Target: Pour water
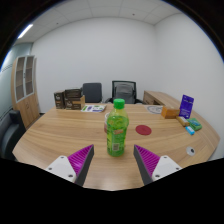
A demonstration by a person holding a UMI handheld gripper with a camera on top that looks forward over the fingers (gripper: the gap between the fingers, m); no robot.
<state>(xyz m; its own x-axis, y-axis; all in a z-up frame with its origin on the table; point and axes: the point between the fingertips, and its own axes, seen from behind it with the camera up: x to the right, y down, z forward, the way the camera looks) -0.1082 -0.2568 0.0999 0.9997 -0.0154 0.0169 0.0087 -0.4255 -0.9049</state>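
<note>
Purple-padded fingers sit closest to us, spread wide apart and holding nothing; we see one pad on the left and one on the right with bare tabletop between them. Just ahead of the fingers, centred on the gap but not touching either pad, stands a green bottle, upright, with a green cap and a lighter label band around its middle. We cannot tell how full it is.

Beyond the bottle and a little to the right lies a flat red round disc on the wood. Further right we note a small orange box, a purple upright card and a green packet near it, plus a small white item close to the tabletop's near right edge; what that item is we cannot say. Some papers lie at the far side of the tabletop.

Behind the tabletop we see two dark office chairs against the white wall, brown boxes at the far left end, and a tall cabinet with glass doors along the left wall.
</note>
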